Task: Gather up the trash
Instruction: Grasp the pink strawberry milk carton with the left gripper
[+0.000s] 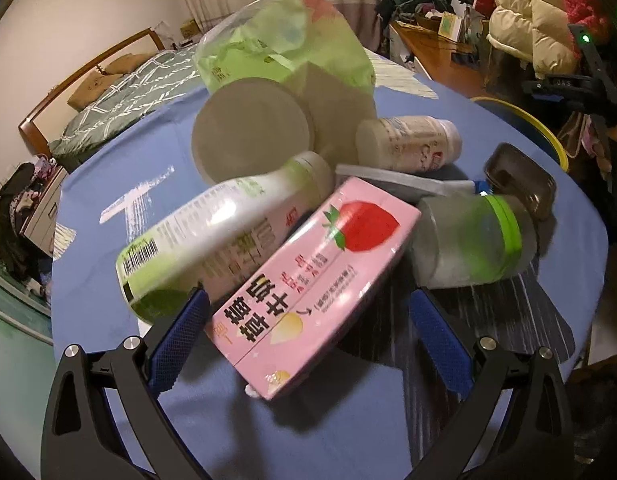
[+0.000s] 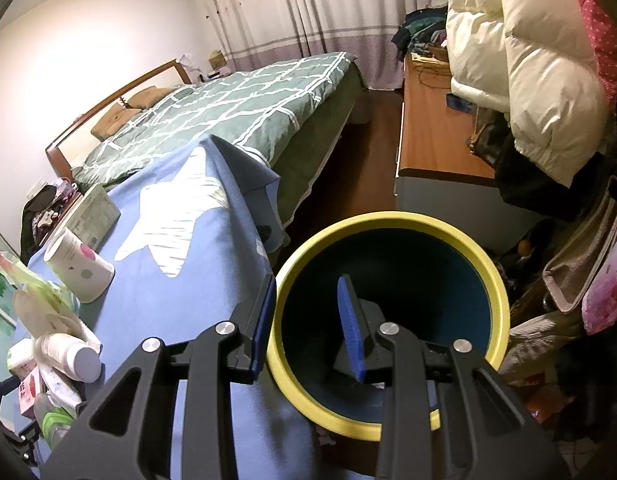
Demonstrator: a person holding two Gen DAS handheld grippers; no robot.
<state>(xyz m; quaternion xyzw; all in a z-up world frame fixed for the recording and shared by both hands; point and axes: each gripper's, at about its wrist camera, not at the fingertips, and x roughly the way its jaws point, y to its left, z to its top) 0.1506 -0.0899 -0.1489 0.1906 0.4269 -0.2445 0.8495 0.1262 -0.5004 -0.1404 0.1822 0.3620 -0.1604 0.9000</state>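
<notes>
Yellow plastic makes the rim of the round bin (image 2: 392,224), and the inside is seen to be dark blue with nothing in it. The bin's rim is pinched by the right gripper (image 2: 308,320): one blue pad (image 2: 264,324) is pressed on the outside of the wall and the other is set inside. The bin is held just beside the edge of the blue cloth (image 2: 180,300) on the table.

On the cloth a heap of trash is piled close together. A pink strawberry milk carton (image 1: 308,292) is laid flat between the jaws of the left gripper (image 1: 308,340). These jaws are spread wide; one pad is close by the carton's side, and whether it touches cannot be told. A green and white bottle (image 1: 212,236) is leaned against the carton. A clear bottle with a green band (image 1: 468,240), a small white bottle (image 1: 408,144), a paper cup (image 1: 248,136) and a green bag (image 1: 284,48) are heaped behind. What is inside them cannot be told.

Bare cloth is seen in front of the heap and to its left. A bed (image 2: 228,108) is stood past the table's far edge.
</notes>
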